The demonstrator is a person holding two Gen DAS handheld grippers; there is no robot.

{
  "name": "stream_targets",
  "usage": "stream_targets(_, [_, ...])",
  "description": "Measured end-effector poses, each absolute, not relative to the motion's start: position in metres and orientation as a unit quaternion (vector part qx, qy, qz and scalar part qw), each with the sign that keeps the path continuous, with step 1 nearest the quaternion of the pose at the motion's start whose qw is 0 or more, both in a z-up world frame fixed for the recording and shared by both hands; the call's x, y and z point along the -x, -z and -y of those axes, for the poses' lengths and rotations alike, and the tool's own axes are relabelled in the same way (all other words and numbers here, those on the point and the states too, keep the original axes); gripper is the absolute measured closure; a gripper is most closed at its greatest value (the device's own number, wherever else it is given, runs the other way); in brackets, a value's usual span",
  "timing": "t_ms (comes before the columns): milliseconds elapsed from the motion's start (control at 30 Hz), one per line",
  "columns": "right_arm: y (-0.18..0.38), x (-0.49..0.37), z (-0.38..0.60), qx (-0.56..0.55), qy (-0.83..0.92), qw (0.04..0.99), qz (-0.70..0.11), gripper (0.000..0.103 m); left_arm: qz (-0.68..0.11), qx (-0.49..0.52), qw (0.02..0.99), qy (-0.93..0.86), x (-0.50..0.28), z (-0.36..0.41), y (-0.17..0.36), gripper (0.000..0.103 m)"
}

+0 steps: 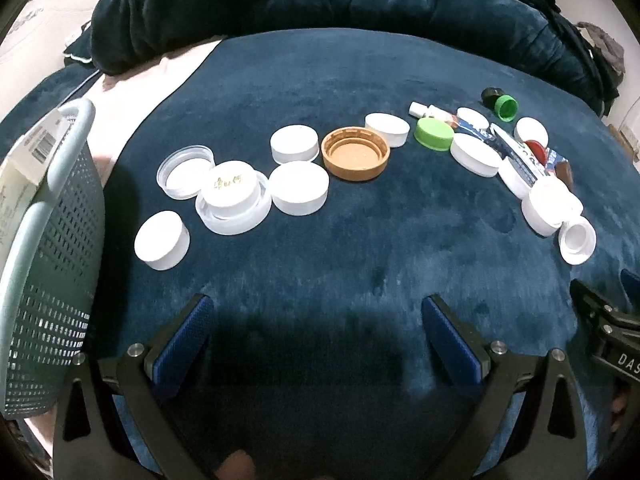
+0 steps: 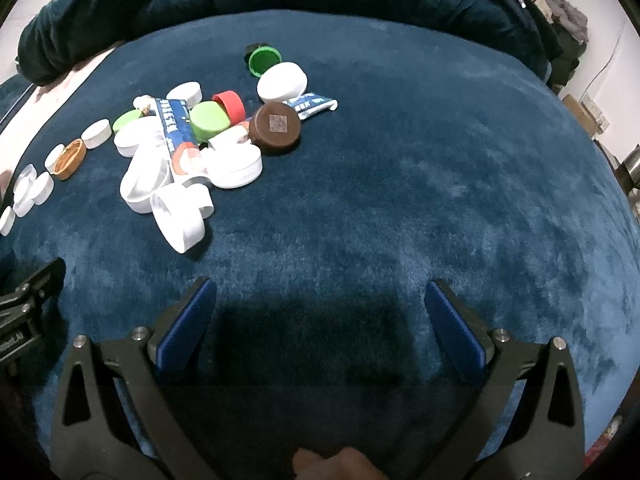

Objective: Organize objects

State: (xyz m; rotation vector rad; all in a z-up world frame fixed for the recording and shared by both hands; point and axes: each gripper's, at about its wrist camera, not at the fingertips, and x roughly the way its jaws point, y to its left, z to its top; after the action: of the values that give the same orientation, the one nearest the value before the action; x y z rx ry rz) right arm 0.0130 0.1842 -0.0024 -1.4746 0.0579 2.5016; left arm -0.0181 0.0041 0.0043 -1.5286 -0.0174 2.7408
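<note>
Gold writing, unreadable, is seen on one white lid (image 1: pixel 233 188); "DAS" is printed on the right gripper (image 2: pixel 316 300). Both the left gripper (image 1: pixel 316 316) and right are held open, empty.

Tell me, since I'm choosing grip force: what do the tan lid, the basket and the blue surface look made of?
Tan lid: likely rigid plastic, matte, with a ribbed edge and moulded inner rings. Basket: apparently moulded plastic, pale green, with a grid of small holes. Blue surface: soft plush fabric; the nap shows brushed light and dark patches.
</note>
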Motion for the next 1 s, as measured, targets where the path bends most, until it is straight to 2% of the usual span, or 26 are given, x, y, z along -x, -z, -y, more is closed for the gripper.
stream_targets(500, [-0.002, 0.005, -0.192, 0.571, -0.814, 0.098, -0.031, 0.0, 0.033, 0.514, 0.0, -0.857, 0.033, -0.002, -0.013, 0.0])
stream_targets(567, [-0.016, 0.008, -0.199, 0.567, -0.816, 0.093, -0.061, 0.0, 0.049, 0.516, 0.016, -0.855, 0.041, -0.003, -0.025, 0.0])
stream_targets(600, [-0.024, 0.01, -0.2, 0.557, -0.823, 0.09, -0.068, 0.0, 0.015, 0.515, 0.088, -0.852, 0.043, -0.003, -0.029, 0.0])
stream_targets(667, [-0.046, 0.018, -0.2, 0.529, -0.842, 0.089, -0.067, 0.0, 0.032, 0.506, 0.094, -0.857, 0.05, -0.005, -0.043, 0.0])
stream_targets(800, [-0.064, 0.056, -0.209, 0.513, -0.851, 0.086, -0.076, 0.0, 0.043, 0.516, 0.095, -0.85, 0.065, -0.01, -0.058, 0.0])
stream_targets(1000, [-0.032, 0.124, -0.216, 0.532, -0.839, 0.103, -0.052, 0.003, 0.044, 0.526, 0.092, -0.844, 0.076, -0.015, -0.058, 0.0])
